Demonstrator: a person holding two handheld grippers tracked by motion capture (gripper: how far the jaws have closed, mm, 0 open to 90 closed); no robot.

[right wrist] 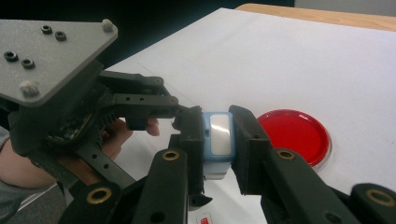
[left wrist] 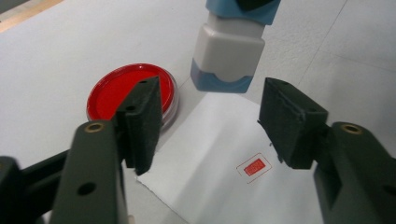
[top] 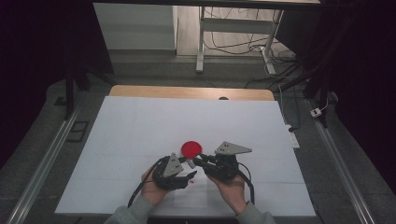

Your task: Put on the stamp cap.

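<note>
Clamping a blue-and-white stamp (right wrist: 218,142) between its two jaws, the right gripper (right wrist: 219,144) holds it upright just above a sheet of paper (left wrist: 219,154), at about 5 o'clock from the red ink pad (top: 191,149). A small red stamped mark (left wrist: 254,166) lies on the paper. At 9 o'clock from the stamp, close by, the left gripper (top: 187,171) has its fingers spread wide and holds nothing.
</note>
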